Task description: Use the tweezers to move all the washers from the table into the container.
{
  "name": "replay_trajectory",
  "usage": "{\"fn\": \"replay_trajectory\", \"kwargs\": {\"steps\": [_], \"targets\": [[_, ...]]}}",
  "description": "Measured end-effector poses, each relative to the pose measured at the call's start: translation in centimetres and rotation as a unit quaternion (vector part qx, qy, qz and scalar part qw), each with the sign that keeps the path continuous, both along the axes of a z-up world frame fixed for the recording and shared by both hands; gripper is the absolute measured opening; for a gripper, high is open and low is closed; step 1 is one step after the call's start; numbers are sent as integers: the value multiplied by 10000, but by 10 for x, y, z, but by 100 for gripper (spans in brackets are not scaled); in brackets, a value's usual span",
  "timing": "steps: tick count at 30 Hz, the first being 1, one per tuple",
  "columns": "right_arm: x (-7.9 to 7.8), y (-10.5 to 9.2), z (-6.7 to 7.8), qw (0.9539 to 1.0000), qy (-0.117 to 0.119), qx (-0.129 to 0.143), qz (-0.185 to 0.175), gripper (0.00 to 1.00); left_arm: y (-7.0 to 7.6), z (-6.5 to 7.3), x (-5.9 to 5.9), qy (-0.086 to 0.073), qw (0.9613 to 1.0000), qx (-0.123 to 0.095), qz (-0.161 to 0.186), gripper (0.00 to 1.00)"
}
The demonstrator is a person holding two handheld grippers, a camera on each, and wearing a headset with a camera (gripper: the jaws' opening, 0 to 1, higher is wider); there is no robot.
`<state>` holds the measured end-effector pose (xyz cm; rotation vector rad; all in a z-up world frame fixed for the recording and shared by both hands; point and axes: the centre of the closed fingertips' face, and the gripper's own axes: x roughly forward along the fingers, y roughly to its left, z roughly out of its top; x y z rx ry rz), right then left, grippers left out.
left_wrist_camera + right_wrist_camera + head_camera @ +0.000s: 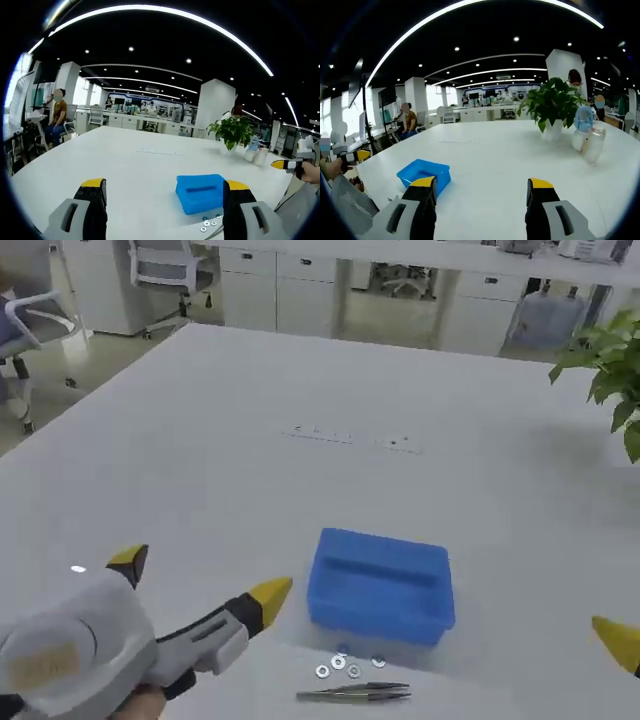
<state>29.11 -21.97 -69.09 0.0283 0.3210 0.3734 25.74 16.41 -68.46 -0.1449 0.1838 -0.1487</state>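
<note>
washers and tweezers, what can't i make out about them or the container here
Washers: head view, small and blurred, count unsure; left gripper view, tiny near the bottom.
Tweezers: head view, blurred, tips unclear.
Container: head view, inside blurred; any washers in it cannot be told.
Right gripper: head view's right edge cuts it to one fingertip.
</note>
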Motion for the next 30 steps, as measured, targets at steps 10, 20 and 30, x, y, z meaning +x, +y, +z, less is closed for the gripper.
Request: {"fn": "replay_trajectory", "kwargs": {"steps": [10,20,30], "targets": [[1,0,1,10000,-29,51,13,73,-4,-3,2,65,9999,36,-84,99],[2,-2,-1,10000,-25,58,22,72,-3,-5,2,107,9999,10,-80,99],[2,-5,2,9999,-78,85,-59,72,-2,-3,2,71,10000,-15,-58,99]]}}
